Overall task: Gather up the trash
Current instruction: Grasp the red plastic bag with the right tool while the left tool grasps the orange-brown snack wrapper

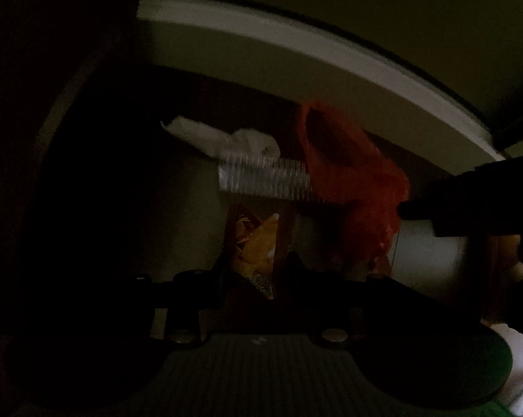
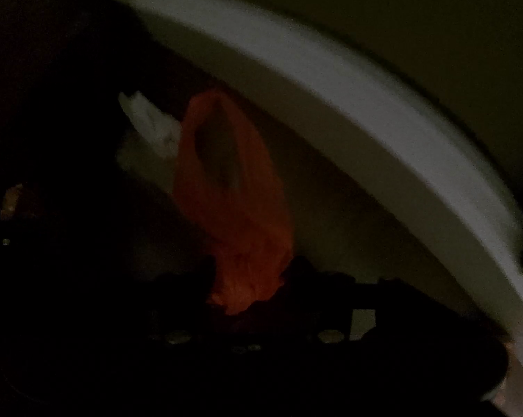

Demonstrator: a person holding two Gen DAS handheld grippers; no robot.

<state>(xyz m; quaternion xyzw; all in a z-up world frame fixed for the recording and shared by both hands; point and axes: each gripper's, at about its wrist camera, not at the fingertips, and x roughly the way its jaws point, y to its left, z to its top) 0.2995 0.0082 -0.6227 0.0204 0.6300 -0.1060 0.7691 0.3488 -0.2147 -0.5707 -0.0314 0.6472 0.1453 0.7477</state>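
Dim wall and a pale curved bin rim frame my view. My left gripper pinches a crinkled yellow-orange snack wrapper to carry it; my right gripper has an orange thin plastic bag between its jaws, whose grip I cannot tell. Beyond lies crumpled white paper, probably already binned.

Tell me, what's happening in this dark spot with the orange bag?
A person is gathering trash with two hand-held grippers. The left gripper pinches a yellow snack wrapper. The right gripper has a thin orange plastic bag between its fingers; whether it is gripping is too dark to tell. Crumpled white paper lies beyond, near a white baseboard.
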